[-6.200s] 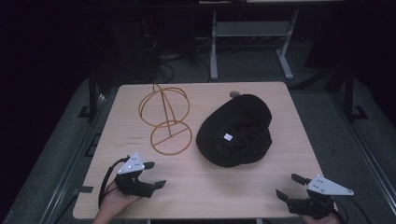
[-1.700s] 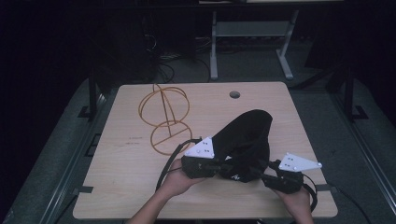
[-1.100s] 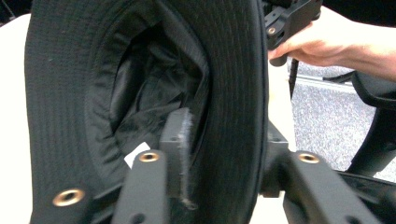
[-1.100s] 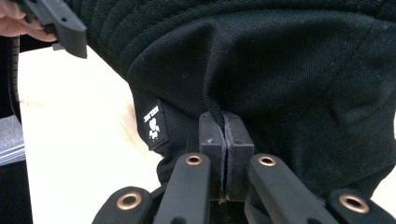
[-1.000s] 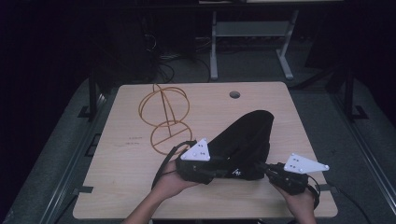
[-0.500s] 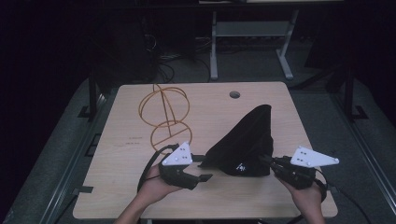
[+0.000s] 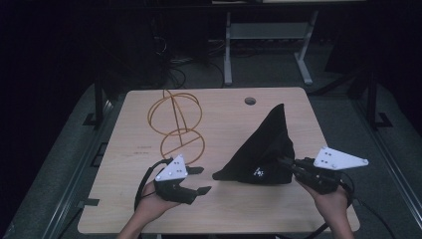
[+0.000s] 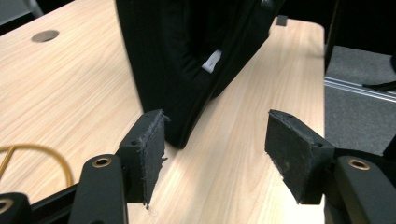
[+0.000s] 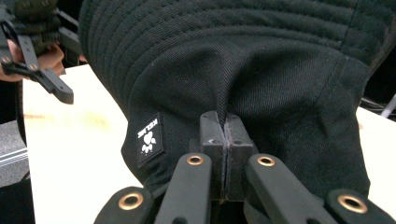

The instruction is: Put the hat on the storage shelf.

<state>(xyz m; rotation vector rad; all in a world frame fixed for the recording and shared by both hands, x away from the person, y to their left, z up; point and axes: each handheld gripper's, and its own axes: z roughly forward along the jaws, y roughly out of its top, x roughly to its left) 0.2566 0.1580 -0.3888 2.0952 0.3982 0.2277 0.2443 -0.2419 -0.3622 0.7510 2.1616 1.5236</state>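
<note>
Right tongs pinching black hat, left tongs parted.

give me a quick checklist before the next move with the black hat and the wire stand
1. Right gripper clamped on the black fabric bucket hat: ok, jaws pinch the cloth.
2. Left gripper free of the hat: ok, its jaws have just been opening, and nothing sits between the pads.
3. Hat lifted clear of the light wooden table: not ok, its lower edge sits on the wood.
4. Orange wire hat stand upright and unobstructed: ok, it stands apart from hat and grippers.
5. Hat opening facing the stand: cannot tell.
</note>
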